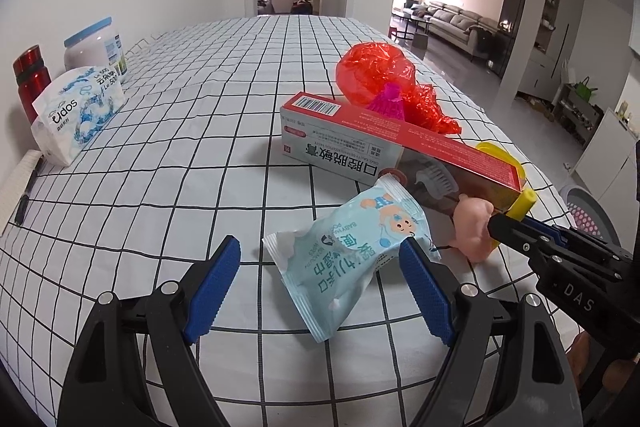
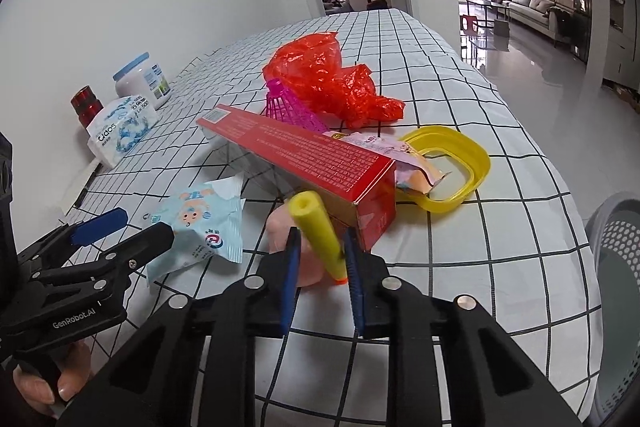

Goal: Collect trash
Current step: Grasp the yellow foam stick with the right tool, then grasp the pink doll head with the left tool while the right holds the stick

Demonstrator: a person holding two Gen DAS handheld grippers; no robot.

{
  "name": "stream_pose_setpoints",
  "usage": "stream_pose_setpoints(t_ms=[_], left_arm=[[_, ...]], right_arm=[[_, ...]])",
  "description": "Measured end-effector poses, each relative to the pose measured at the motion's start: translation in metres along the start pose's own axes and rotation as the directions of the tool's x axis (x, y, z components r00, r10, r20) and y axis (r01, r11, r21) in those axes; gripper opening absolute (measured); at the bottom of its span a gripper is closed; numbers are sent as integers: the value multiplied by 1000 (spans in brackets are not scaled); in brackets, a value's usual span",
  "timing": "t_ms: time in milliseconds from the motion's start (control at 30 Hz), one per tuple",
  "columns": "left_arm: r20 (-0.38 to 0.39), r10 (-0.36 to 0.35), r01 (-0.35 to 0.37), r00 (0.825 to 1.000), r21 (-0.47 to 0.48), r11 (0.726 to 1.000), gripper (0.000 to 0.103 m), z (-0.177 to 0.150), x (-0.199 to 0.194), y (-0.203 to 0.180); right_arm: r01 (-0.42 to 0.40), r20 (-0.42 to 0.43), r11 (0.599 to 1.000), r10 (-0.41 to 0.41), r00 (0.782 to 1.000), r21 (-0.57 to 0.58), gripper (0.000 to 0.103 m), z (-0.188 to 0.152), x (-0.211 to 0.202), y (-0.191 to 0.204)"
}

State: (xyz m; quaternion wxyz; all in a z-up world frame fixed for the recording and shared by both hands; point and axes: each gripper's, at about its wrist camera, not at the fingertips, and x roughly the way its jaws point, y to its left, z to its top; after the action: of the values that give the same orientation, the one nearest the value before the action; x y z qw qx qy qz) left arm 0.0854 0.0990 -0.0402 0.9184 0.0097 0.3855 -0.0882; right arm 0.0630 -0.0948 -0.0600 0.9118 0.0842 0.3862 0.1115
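My left gripper (image 1: pixel 320 263) is open, its blue pads on either side of a pale blue wet-wipe packet (image 1: pixel 352 263) lying on the checked tablecloth; it also shows in the right wrist view (image 2: pixel 200 231). My right gripper (image 2: pixel 320 251) is shut on a yellow foam tube (image 2: pixel 316 227), and shows at the right of the left wrist view (image 1: pixel 500 223). A pink toy pig (image 1: pixel 472 227) lies just under the tube. Behind are a long red toothpaste box (image 2: pixel 304 151), a red plastic bag (image 2: pixel 328 79), a magenta shuttlecock (image 2: pixel 292 107), a pink wrapper (image 2: pixel 384 147) and a yellow ring-shaped lid (image 2: pixel 460 163).
At the wall side stand a tissue pack (image 1: pixel 76 111), a white jar (image 1: pixel 96 47), a red bottle (image 1: pixel 30 79) and a black pen (image 1: pixel 26 195). A grey perforated bin (image 2: pixel 620 291) stands off the table's right edge. The table (image 1: pixel 140 227) runs far back.
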Motion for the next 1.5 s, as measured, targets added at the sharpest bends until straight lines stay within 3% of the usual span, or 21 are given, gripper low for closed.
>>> stream_pose_setpoints(t_ms=[167, 533, 867, 1233, 1500], left_arm=[[-1, -6, 6, 1000, 14, 1000, 81, 0, -2, -2], [-15, -19, 19, 1000, 43, 999, 82, -1, -4, -9], [-30, -87, 88, 996, 38, 995, 82, -1, -1, -55], [-22, -56, 57, 998, 79, 995, 82, 3, 7, -103], [-35, -26, 29, 999, 81, 996, 82, -1, 15, -117]], right_arm=[[-17, 9, 1000, 16, 1000, 22, 12, -3, -6, -5], [-5, 44, 997, 2, 999, 73, 12, -11, -33, -25], [56, 69, 994, -63, 996, 92, 12, -20, -52, -47], [28, 112, 989, -44, 993, 145, 12, -24, -71, -76], [-8, 132, 985, -15, 991, 170, 12, -27, -81, -88]])
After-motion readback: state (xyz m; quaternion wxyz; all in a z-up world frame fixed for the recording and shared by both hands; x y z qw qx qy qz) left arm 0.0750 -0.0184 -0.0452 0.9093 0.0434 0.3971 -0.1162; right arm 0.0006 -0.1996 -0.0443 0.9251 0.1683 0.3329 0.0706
